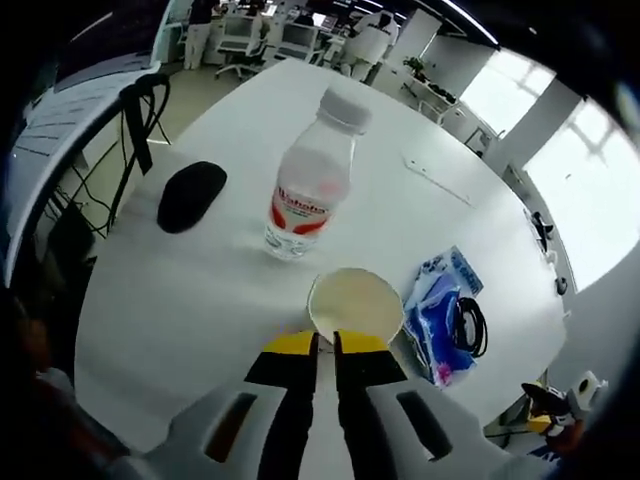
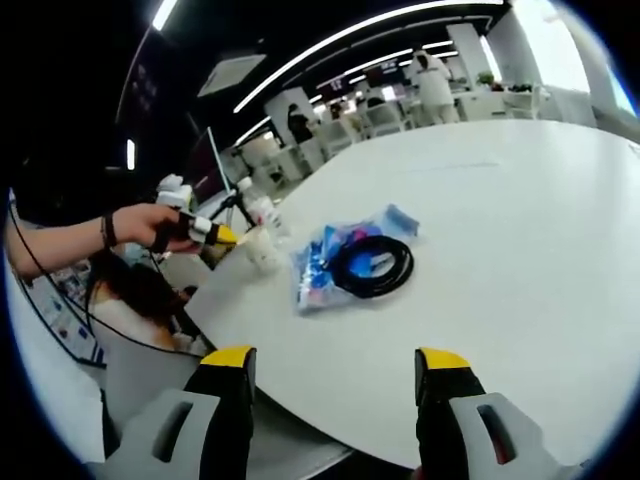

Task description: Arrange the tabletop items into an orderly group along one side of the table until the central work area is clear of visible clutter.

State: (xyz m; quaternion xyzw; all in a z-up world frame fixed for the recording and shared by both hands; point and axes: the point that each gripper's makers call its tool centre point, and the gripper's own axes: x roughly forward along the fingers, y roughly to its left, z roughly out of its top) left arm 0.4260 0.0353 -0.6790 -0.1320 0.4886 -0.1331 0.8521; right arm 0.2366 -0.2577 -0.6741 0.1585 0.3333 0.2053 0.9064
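I see the white table [image 1: 180,300] spread ahead of both tongs. My left gripper [image 1: 326,347] is clenched on the rim of a paper cup [image 1: 355,304] at its tips. Beyond the cup stands a plastic water bottle [image 1: 312,180], upright, with a black mouse [image 1: 191,195] off to its left. My right gripper [image 2: 335,362] is released, jaws wide apart; ahead of it lies a blue plastic bag [image 2: 320,262] with a coiled black cable [image 2: 371,266] on top, near the table edge.
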